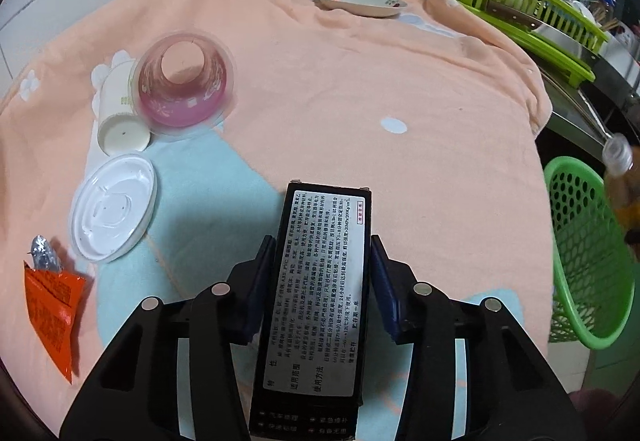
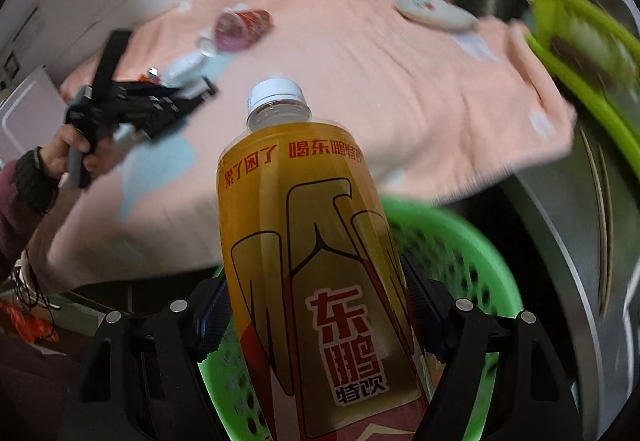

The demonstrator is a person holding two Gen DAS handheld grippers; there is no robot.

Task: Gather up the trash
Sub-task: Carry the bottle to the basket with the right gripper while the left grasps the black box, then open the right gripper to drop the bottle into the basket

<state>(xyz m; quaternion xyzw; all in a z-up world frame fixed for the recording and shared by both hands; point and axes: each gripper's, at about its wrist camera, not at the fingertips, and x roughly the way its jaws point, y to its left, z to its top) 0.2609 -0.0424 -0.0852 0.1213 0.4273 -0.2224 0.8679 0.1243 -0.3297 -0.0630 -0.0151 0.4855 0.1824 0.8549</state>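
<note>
Left gripper [image 1: 322, 277] is closing its blue pads on the long sides of a black box [image 1: 316, 305] with a white printed label; the pads are sitting against both edges, and the box is running lengthwise between the fingers, its far end pointing out over the table. The box is lying over the pale blue patch of a peach towel [image 1: 360, 81] that is covering the table.

Right gripper [image 2: 316, 305] is gripping a yellow drink bottle [image 2: 316, 241] with a white cap, pads pressing on both sides of the labelled body, cap end pointing away from the camera. The bottle is hanging above a green perforated basket [image 2: 460, 249], which is sitting off the towel's edge beside the table. The right wrist view is blurring heavily outside the bottle. In it the person's hand [image 2: 76, 153] is gripping the handle of the other gripper over the towel.

Working outward in the left wrist view: a white plastic lid [image 1: 114, 207] is lying flat just left of the box. An orange wrapper [image 1: 52, 313] with a scrap of foil [image 1: 44, 251] at its top is lying further left, near the towel's edge. Beyond the lid, a clear pink-tinted cup [image 1: 184, 81] is sitting upside down, touching a white paper cup [image 1: 118, 109] lying on its side. A flowered plate [image 1: 360, 1] is resting at the far side of the towel. A lime dish rack [image 1: 528, 21] holding crockery is standing past the towel's right edge.
</note>
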